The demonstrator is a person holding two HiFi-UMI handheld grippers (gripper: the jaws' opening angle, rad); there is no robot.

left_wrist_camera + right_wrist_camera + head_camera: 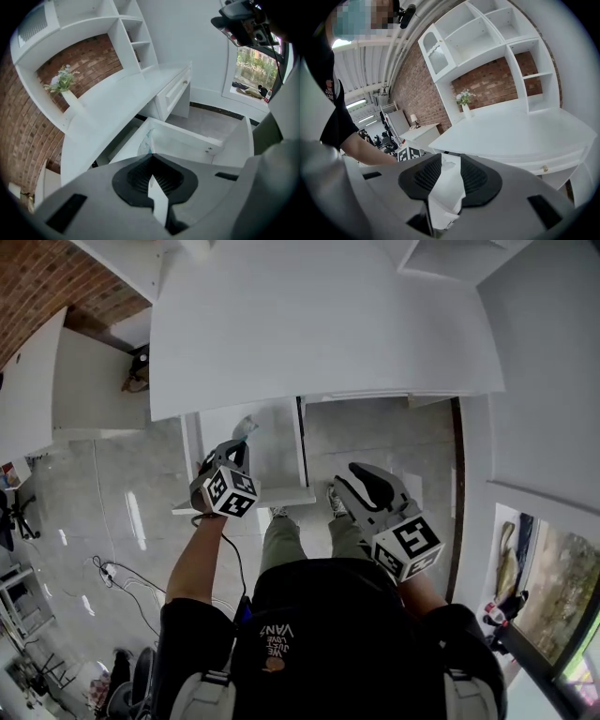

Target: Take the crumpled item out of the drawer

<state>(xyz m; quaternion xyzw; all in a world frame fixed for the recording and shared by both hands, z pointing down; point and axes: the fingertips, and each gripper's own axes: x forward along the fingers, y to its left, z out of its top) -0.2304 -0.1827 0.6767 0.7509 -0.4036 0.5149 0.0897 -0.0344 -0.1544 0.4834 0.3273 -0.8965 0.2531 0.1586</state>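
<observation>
While the crumpled wrapper [244,427] is hanging over the open drawer [286,493], your left gripper [236,448] is pinching its thin, crinkly clear film, jaws together. Lift straight up, clear of the smooth white walls. Your right gripper's [446,158] jaws are clamping soft, creased white paper [449,192].

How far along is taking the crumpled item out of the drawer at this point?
Done: the drawer is pulled open. In hand: the left tool is shut on a thin clear wrapper, held above the drawer; the right tool grips crumpled white paper. Left: carrying both clear and setting them down; neither rests on the desk yet.
</observation>
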